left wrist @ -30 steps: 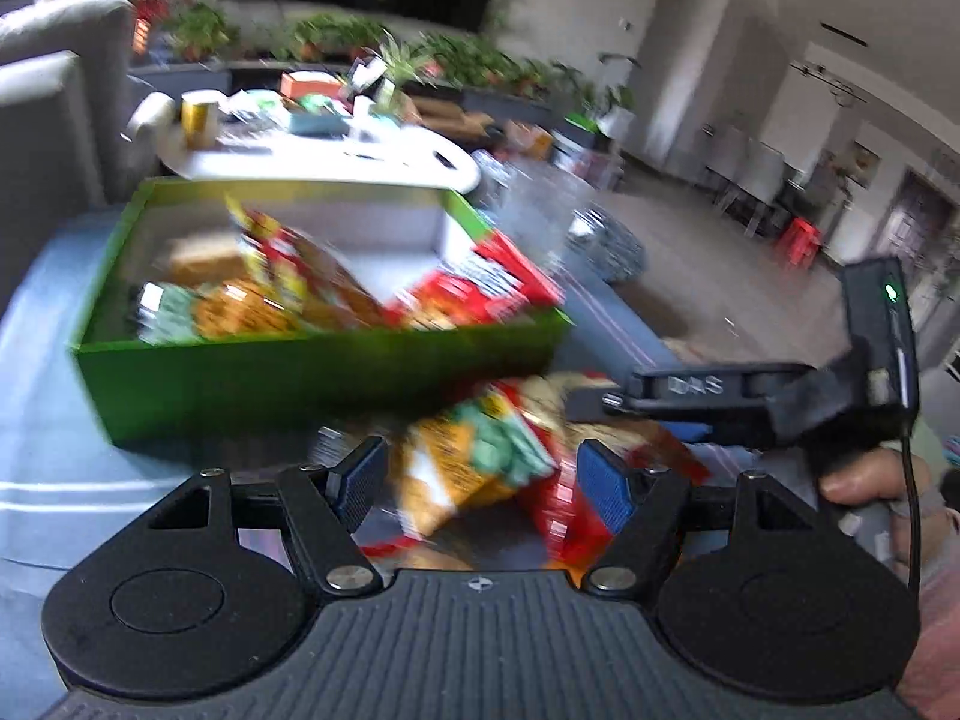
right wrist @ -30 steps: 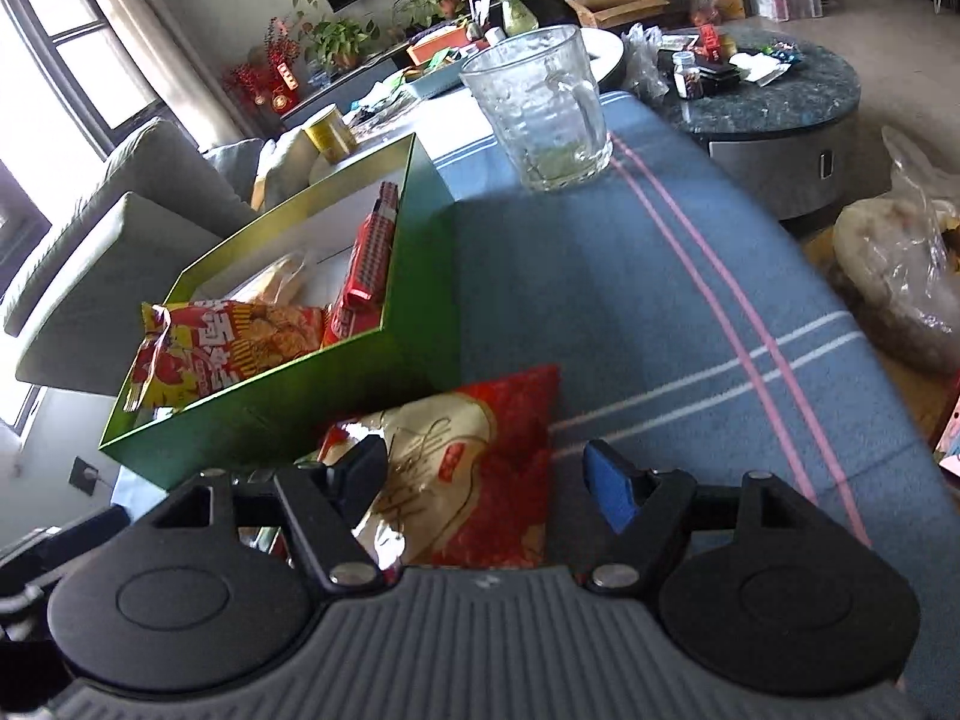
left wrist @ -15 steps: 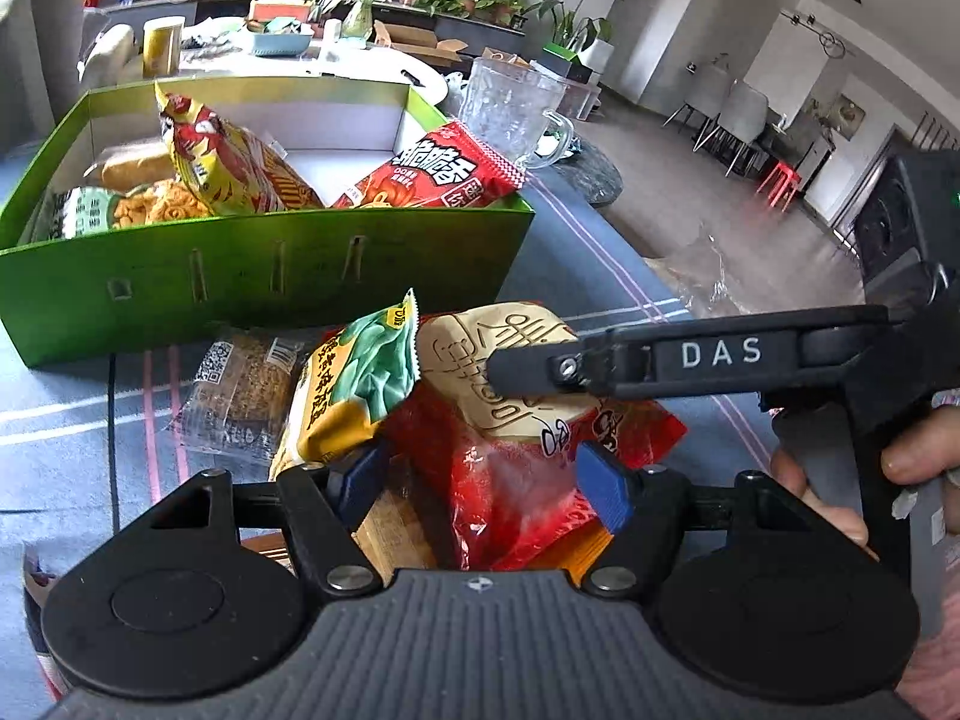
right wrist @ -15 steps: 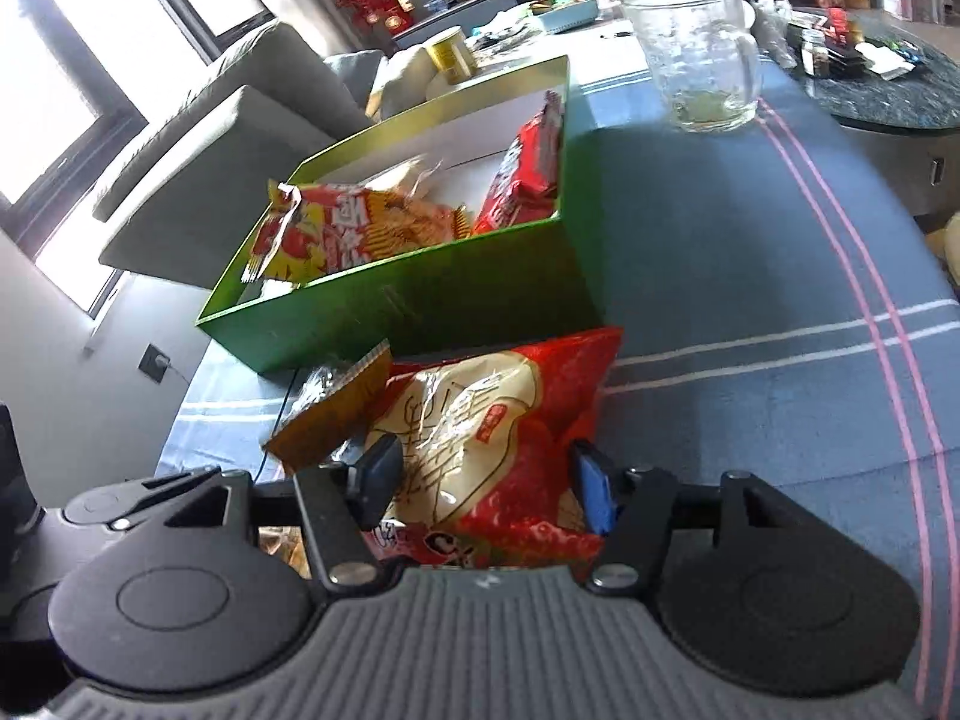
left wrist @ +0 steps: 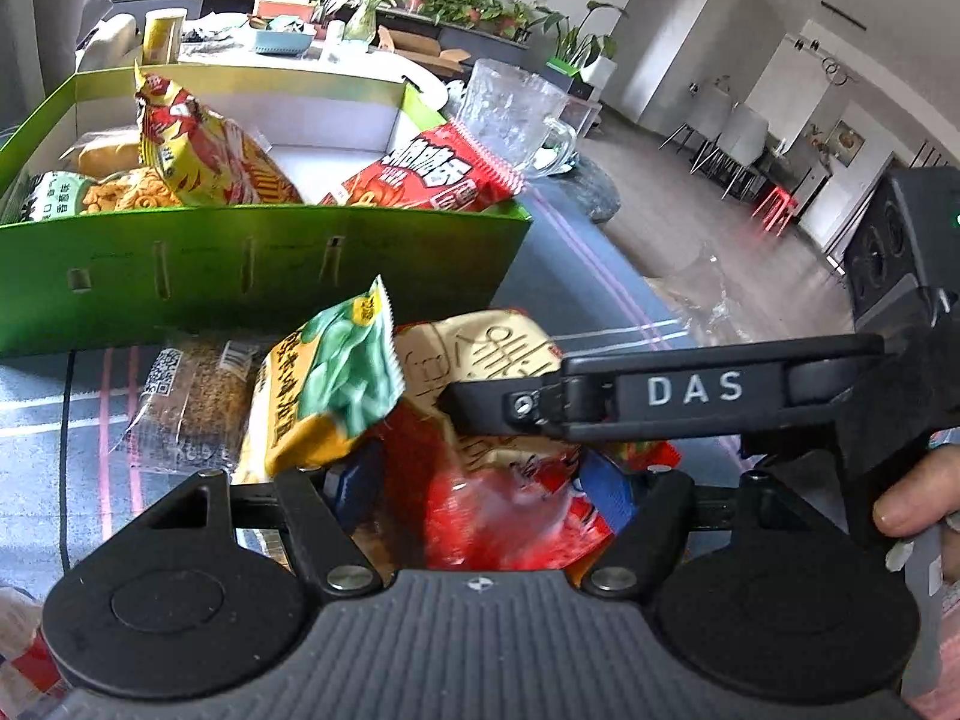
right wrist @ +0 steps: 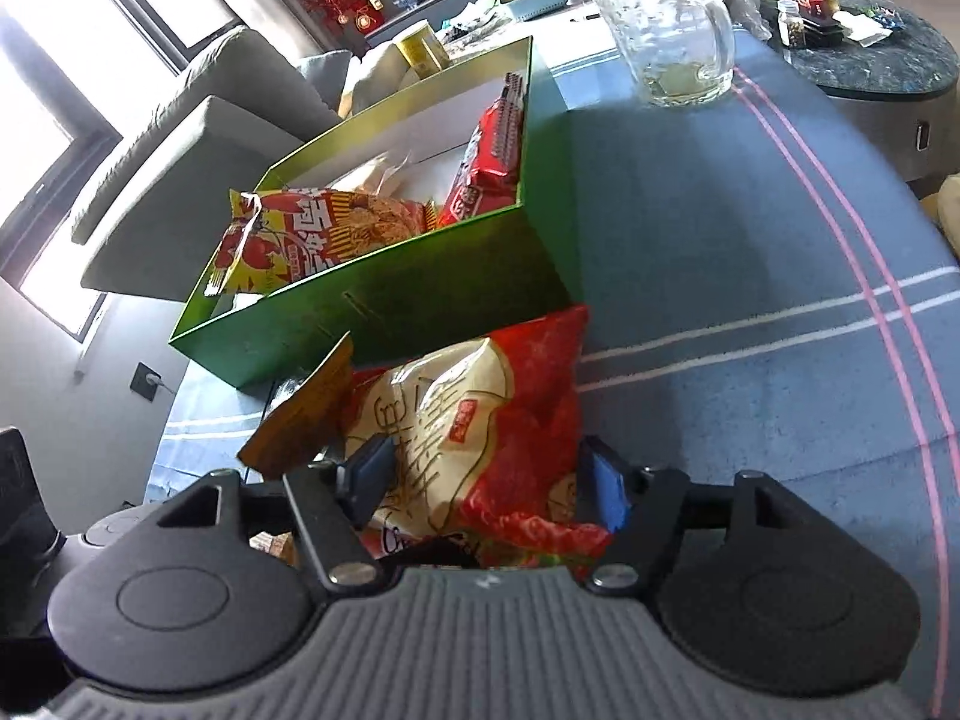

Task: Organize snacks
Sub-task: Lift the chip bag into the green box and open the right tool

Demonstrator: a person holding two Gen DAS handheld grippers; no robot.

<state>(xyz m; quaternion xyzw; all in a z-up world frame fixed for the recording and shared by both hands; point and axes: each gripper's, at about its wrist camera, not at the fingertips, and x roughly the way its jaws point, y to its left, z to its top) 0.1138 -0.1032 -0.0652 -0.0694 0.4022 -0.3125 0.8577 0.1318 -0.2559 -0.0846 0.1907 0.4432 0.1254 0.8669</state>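
A: Start at the right gripper (right wrist: pixel 483 480). What are its fingers (right wrist: pixel 603 483) doing?

B: They bracket the red-and-cream crinkly foil snack bag (right wrist: pixel 480 414), one blue pad on each side. The jaws have just been opening a little; the pads seem to touch the foil, though I cannot tell whether they really pinch it.

A: And the left gripper (left wrist: pixel 474 489)?

B: Same bag (left wrist: pixel 498 480) lies between its fingers (left wrist: pixel 606 492). The right pad meets the foil; the left pad is half hidden behind a yellow-and-green puffy snack packet (left wrist: pixel 327 381), so the hold is unclear. Its jaws have opened slightly too.

A: What sits around them?

B: The packet leans on the bag's left side. Further left, a clear-wrapped brown cracker pack (left wrist: pixel 192 399) lies flat on the blue striped cloth of the desk (right wrist: pixel 750 240).

A: And beyond?

B: A green open cardboard box (left wrist: pixel 264 267) stands just behind the pile, already holding several snack bags. A clear glass mug (right wrist: pixel 669 24) stands near the desk's far edge, beside the box's far right corner.
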